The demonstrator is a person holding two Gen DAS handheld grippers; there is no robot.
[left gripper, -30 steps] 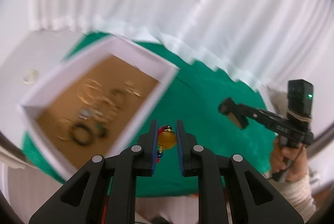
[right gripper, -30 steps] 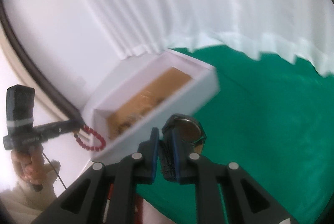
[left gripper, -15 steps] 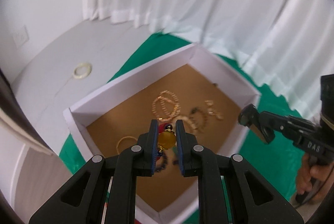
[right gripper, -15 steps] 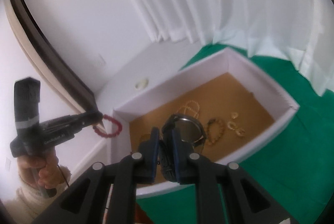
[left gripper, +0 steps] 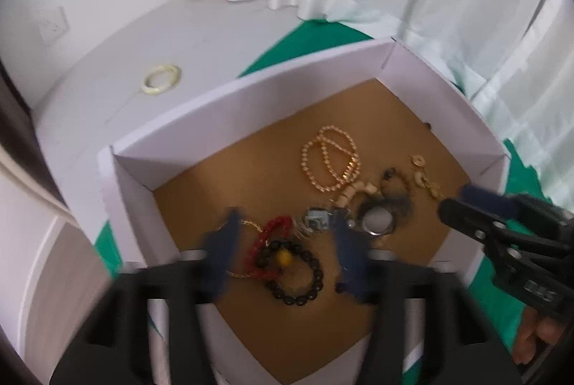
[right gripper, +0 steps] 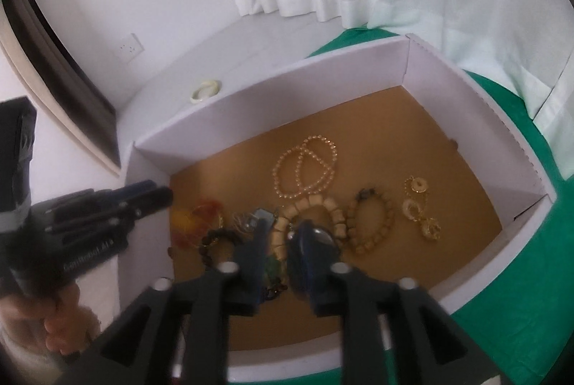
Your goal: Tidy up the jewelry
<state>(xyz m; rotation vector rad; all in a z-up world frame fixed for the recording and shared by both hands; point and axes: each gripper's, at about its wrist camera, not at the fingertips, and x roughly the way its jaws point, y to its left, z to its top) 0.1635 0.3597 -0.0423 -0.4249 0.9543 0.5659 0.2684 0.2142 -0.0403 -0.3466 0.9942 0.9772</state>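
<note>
While both grippers hang over the white box [left gripper: 251, 90], their jaws have just been opening — the left gripper [left gripper: 283, 259] stands wide, its beaded bracelet [left gripper: 287, 263] lying loose on the brown floor. Beneath the right gripper [right gripper: 278, 252], parted, the watch [left gripper: 376, 218] looks released too — dropped in for storing.
</note>
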